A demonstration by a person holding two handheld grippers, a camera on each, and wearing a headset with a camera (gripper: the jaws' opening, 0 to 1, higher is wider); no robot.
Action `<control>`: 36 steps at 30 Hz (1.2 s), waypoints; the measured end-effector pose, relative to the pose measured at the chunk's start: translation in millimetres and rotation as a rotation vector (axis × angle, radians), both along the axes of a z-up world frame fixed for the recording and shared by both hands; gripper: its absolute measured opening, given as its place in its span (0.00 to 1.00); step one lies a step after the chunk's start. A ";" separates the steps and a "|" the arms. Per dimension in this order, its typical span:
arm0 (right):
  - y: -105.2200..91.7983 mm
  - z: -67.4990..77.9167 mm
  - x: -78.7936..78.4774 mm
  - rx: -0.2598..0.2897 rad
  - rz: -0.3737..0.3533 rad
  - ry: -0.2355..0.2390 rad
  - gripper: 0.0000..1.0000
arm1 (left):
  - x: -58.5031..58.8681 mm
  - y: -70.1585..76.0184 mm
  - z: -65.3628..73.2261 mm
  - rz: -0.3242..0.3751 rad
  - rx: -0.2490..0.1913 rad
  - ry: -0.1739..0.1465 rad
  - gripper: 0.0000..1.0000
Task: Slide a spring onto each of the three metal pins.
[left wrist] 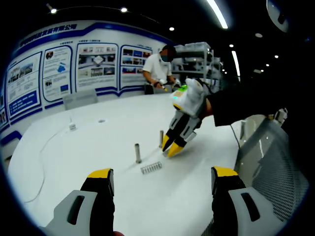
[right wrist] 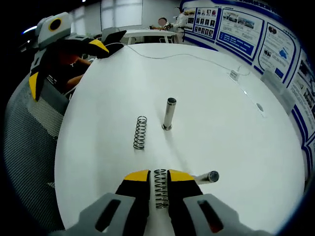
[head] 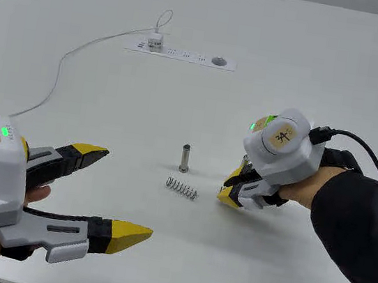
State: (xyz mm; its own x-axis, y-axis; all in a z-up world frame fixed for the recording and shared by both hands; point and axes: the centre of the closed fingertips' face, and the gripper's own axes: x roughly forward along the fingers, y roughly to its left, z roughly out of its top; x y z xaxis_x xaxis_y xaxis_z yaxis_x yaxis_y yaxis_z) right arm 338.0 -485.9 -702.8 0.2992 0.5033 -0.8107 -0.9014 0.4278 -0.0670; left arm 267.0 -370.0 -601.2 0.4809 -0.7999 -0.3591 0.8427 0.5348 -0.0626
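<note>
While the right claw (right wrist: 158,175) pinches its spring (right wrist: 160,192), a tilt could jam it against the pin (right wrist: 206,177); left claw (head: 129,192) gapes empty

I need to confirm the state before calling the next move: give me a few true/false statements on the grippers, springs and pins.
1. The right gripper is shut on a spring. True.
2. The left gripper grips a pin. False: its jaws stand wide apart with nothing between them.
3. A loose spring lies flat on the table, close to the upright pin. True.
4. The upright pin already carries a spring. False: its shaft is bare, and the loose spring lies beside it on the table.
</note>
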 end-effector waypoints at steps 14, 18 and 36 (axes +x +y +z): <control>-1.4 -5.8 0.8 -0.036 0.012 0.022 0.12 | 0.5 1.2 0.3 0.007 -0.004 0.001 0.83; -3.8 1.0 -0.3 -0.015 -0.009 0.013 0.12 | 0.5 1.0 0.7 0.005 -0.003 -0.001 0.83; -29.1 27.2 -8.1 0.085 -0.133 -0.051 0.12 | -2.5 -4.2 3.1 -0.020 0.005 -0.008 0.82</control>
